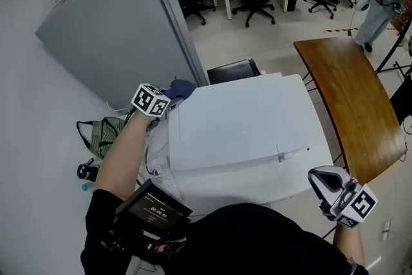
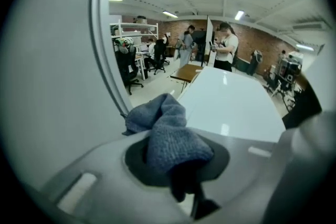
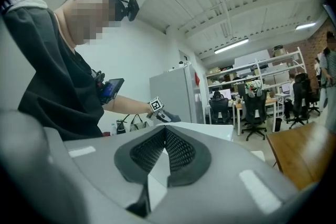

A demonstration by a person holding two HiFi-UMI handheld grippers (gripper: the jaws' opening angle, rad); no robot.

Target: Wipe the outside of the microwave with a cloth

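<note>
Left gripper (image 1: 159, 102) clenched on a blue-grey cloth (image 2: 170, 131). The cloth is bunched between the jaws and bulges out ahead of them, with a loose fold trailing to the gripper's left. Cloth and gripper sit at the far left corner of the white microwave (image 1: 244, 125). Its flat top stretches away ahead and to the right of the jaws in the left gripper view. From the head view the cloth lies against that back corner edge; whether it presses on the side wall or only the top rim, cannot tell. A grey partition panel (image 1: 122, 29) stands close on the gripper's left. Right gripper (image 3: 166, 136) has its jaws closed tip to tip with nothing between the ribbed pads. It is held off the microwave's near right corner, apart from it and tilted upward. A wooden table (image 1: 351, 100) is just to its right. In the right gripper view the left gripper shows well ahead, across the microwave top. Containers: a green striped bag (image 1: 103, 135) lies on the floor below and left of the left gripper, handles loose; its contents cannot be made out. The microwave is seen only from above, with no view of the door or interior. A black office chair (image 1: 232, 69) stands just behind the microwave. A small screen device (image 1: 151, 208) is strapped on the left forearm.
</note>
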